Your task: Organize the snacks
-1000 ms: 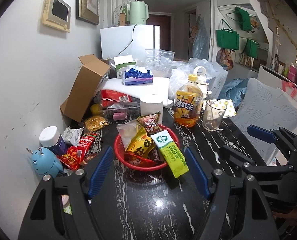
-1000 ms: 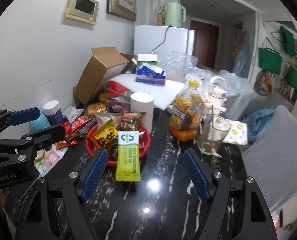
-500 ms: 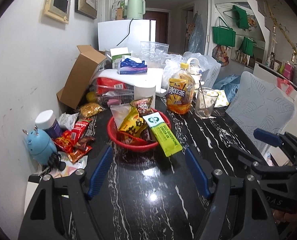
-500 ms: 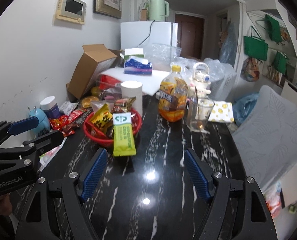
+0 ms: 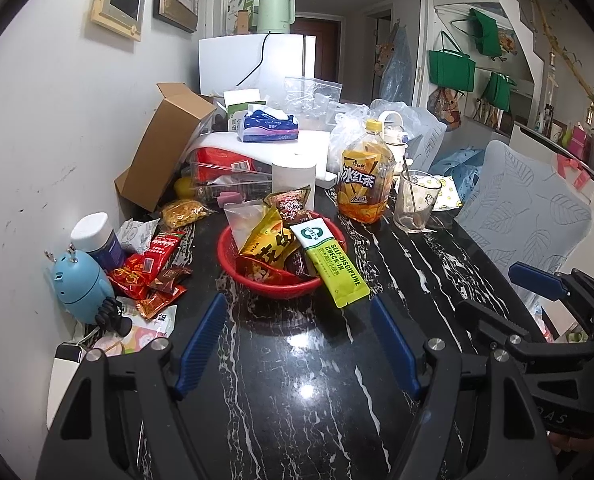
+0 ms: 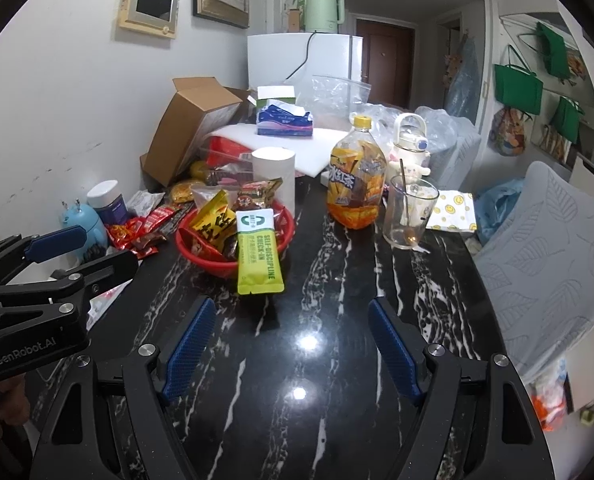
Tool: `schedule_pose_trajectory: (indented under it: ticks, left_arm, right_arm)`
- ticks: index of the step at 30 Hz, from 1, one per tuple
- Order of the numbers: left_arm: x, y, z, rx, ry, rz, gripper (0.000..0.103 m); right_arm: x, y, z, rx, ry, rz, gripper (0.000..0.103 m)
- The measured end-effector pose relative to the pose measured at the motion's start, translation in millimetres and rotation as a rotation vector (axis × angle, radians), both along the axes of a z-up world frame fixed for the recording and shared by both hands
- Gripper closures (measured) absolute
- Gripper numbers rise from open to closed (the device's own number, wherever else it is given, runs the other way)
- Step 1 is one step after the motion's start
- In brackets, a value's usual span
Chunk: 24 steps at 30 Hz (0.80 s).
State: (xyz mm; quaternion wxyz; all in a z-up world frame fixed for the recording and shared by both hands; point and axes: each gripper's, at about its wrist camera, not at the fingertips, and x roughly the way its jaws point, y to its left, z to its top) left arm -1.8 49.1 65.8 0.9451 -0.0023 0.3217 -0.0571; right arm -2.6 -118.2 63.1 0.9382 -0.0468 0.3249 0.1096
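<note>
We hold 2 grippers above a black marble table point(image 5: 417, 264), both with jaws parted wide and nothing between them. The left gripper point(image 5: 297, 340) faces a red basket point(image 5: 233, 256) of snack packets; the right gripper point(image 6: 293, 344) hangs beside it. A green sachet point(image 5: 331, 264) leans over the rim, likely because the basket is overfull. Loose red packets point(image 5: 145, 276) lie by the wall, probably awaiting sorting.

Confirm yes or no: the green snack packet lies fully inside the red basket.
No: the green snack packet hangs over the red basket rim, its lower end overhanging the table.
</note>
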Motion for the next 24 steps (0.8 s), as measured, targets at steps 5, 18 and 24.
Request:
schedule_pose_trajectory:
  ticks: [5,18,24]
  left_arm:
    - [3.2,0.9,-0.7,0.000,0.004,-0.004,0.030]
    - [13.0,3.3,-4.7,-0.005,0.011,-0.004,0.030]
    - [16.1,3.1,-3.1,-0.005,0.007,-0.006,0.030]
  right_arm:
    - [2.5,-0.4,2.1,0.004,-0.002,0.005,0.024]
    - [9.3,2.3,-0.3,-0.003,0.010,0.010,0.024]
    - [11.4,2.6,0.3,-0.007,0.008,0.015,0.024]
